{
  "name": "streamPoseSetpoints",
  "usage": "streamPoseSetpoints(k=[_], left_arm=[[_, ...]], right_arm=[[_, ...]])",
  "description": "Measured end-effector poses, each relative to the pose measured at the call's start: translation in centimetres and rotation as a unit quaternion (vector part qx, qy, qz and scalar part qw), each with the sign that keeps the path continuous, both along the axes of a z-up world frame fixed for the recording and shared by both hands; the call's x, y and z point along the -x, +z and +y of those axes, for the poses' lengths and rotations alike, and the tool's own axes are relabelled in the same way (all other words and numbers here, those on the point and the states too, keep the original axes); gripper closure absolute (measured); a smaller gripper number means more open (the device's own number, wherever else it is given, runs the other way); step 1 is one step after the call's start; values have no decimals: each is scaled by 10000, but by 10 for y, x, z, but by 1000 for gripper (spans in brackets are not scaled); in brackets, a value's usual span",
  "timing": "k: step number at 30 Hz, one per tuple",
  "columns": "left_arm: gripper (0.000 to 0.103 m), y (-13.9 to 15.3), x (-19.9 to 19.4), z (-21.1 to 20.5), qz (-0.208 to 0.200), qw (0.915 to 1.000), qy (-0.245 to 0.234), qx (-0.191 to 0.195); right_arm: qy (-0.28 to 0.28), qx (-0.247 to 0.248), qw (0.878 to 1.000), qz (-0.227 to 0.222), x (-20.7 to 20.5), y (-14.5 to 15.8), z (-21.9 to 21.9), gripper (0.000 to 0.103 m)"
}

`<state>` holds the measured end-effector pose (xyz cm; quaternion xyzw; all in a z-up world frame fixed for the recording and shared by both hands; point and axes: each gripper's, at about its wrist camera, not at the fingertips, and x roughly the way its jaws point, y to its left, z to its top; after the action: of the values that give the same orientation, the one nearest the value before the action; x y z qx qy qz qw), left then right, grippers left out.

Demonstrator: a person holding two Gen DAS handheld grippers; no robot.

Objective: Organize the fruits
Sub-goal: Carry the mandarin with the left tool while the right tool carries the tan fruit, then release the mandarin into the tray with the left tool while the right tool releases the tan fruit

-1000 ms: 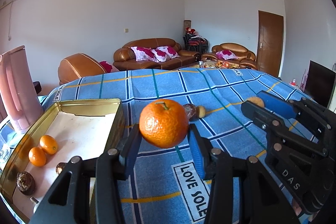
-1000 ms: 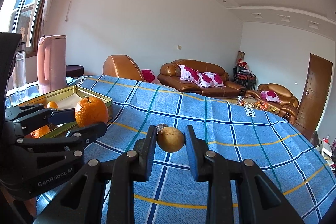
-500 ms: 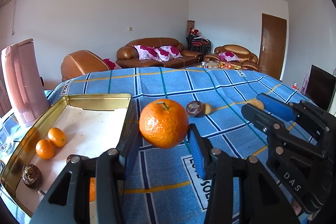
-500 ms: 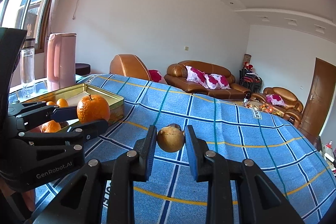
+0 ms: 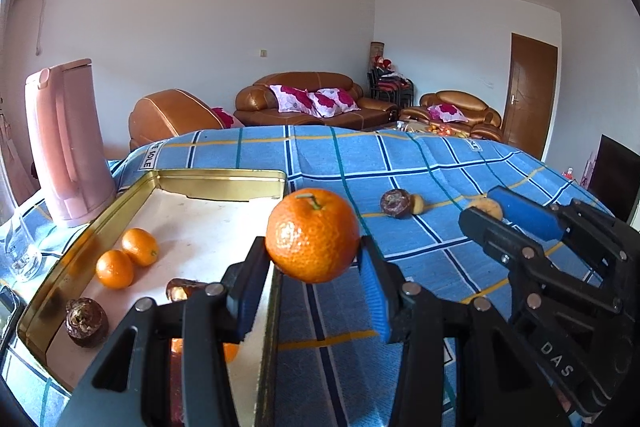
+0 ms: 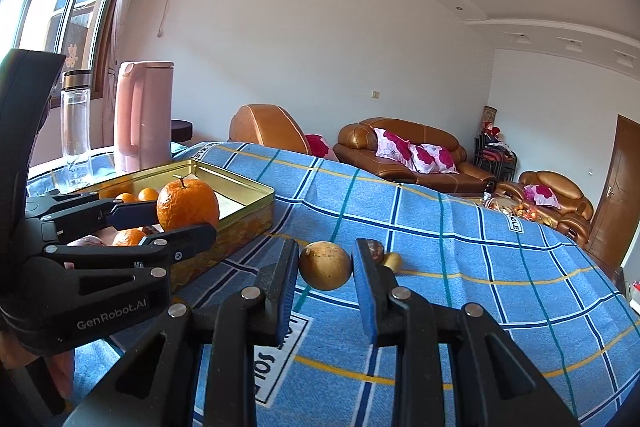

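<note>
My left gripper [image 5: 312, 259] is shut on a large orange mandarin [image 5: 313, 235], held in the air just above the right rim of the gold tin tray [image 5: 224, 175]. The tray holds two small mandarins [image 5: 127, 259], two dark brown fruits [image 5: 87, 322] and another orange fruit under my fingers. My right gripper [image 6: 325, 267] is shut on a small tan round fruit [image 6: 325, 265], lifted above the blue checked cloth [image 6: 460, 247]. A dark fruit [image 5: 395, 203] and a small tan one [image 5: 417, 203] lie on the cloth behind. Each gripper shows in the other's view.
A pink kettle [image 5: 68, 143] stands left of the tray, with a clear glass bottle [image 6: 75, 131] beside it near the window. Brown leather sofas [image 5: 312, 99] sit beyond the table's far edge. A dark screen [image 5: 616, 179] is at the right.
Both grippers have carried their fruits leftward toward the tray. The mandarin, earlier over the cloth, now hangs at the tray's right rim; more of the tray is in view.
</note>
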<state>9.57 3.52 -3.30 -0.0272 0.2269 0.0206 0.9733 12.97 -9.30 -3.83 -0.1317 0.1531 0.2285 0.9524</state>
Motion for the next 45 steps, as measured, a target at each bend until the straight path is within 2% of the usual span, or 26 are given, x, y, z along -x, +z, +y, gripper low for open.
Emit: streamPoseSetpoints(k=[32,45], left_arm=[[56,8,32,60,-189,9979,602,-109],[56,6,39,85,-115,9962,848,-148]], right_arm=[[640,113,9979,74,17,-3,61,74],[932,78,9956,116,21,-3,89,74]])
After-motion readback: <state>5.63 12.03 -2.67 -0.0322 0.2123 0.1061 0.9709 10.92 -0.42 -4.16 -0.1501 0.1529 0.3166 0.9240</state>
